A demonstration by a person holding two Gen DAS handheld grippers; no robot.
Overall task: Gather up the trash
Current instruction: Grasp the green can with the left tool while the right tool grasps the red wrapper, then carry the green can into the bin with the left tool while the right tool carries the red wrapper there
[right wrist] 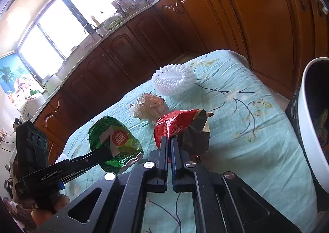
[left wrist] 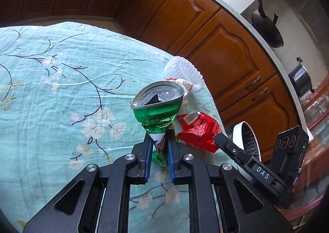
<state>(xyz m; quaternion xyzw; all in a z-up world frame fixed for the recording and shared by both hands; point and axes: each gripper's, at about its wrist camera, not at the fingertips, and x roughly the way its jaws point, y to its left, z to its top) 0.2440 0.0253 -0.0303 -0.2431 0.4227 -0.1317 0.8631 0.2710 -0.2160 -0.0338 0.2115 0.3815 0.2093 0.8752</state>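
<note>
A crushed green can (left wrist: 157, 109) stands between the fingers of my left gripper (left wrist: 160, 136), which is shut on its flattened lower end; in the right wrist view the same can (right wrist: 115, 142) lies held by that gripper (right wrist: 103, 153). My right gripper (right wrist: 169, 140) is shut on the edge of a red snack wrapper (right wrist: 178, 124), which also shows in the left wrist view as the red wrapper (left wrist: 198, 130) with the right gripper (left wrist: 219, 137) at its side. A white foam fruit net (right wrist: 174, 81) and a crumpled clear plastic wrap (right wrist: 149, 107) lie further back on the cloth.
Everything sits on a table under a light blue floral cloth (right wrist: 246, 122). A white-rimmed bin (right wrist: 310, 136) lined with a black bag stands just off the table's right edge. Brown kitchen cabinets (right wrist: 246, 17) run close behind. A person's fingers (right wrist: 47, 212) hold the left gripper's handle.
</note>
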